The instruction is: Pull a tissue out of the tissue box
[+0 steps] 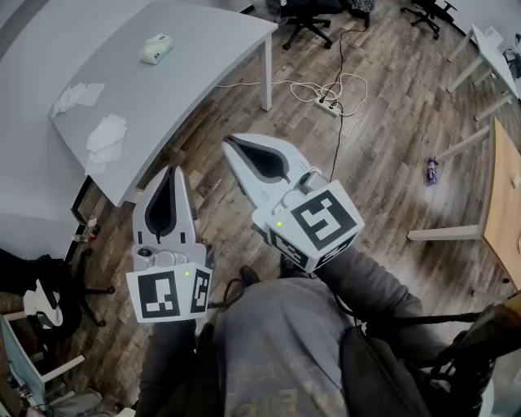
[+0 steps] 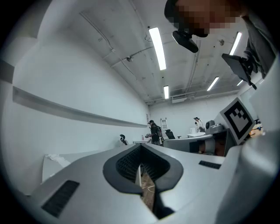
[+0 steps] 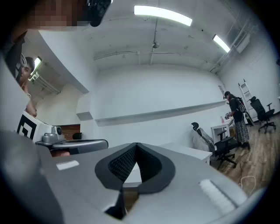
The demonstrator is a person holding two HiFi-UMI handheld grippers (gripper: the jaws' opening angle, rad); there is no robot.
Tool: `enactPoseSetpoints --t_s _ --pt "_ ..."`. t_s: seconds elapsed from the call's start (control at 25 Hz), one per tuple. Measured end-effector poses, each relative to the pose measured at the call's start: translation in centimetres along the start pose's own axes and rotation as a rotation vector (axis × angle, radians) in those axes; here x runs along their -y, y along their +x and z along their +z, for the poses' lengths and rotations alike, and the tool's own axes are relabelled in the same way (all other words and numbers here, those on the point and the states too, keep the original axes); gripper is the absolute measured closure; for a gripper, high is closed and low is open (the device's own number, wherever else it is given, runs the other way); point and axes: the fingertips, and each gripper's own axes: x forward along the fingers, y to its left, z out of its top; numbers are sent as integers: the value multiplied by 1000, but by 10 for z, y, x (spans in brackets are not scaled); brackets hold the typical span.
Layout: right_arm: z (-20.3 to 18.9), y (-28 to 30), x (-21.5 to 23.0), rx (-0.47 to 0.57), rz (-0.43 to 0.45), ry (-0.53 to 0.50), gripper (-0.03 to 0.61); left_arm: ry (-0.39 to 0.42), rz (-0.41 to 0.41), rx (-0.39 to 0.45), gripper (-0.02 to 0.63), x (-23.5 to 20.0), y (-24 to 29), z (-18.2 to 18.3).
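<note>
A pale tissue box [image 1: 157, 49] lies on the far part of the grey table [image 1: 187, 57], well ahead of both grippers. Two loose white tissues [image 1: 77, 96] lie nearer the table's left edge. My left gripper [image 1: 172, 171] is held level over the wooden floor in front of the table, its tips together with nothing between them. The right gripper [image 1: 229, 144] hangs beside it, a little further forward, also shut and empty. In the left gripper view the left gripper [image 2: 140, 147] has its tips meeting; in the right gripper view the right gripper [image 3: 136, 145] is shut too.
A power strip with white cables [image 1: 330, 104] lies on the floor past the table leg [image 1: 265, 77]. A small bottle [image 1: 431, 170] lies on the floor at right, near a wooden desk [image 1: 505, 204]. Office chairs [image 1: 309, 20] stand at the back. People stand far off [image 2: 154, 132].
</note>
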Motion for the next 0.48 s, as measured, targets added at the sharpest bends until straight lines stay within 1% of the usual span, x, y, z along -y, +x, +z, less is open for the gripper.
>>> enactPoseSetpoints --t_s 0.36,0.48 --pt "-5 -7 36 4 15 19 578 12 19 -18 615 23 26 -10" --pt "-10 -10 49 -12 21 30 578 8 30 -29 615 31 35 -16"
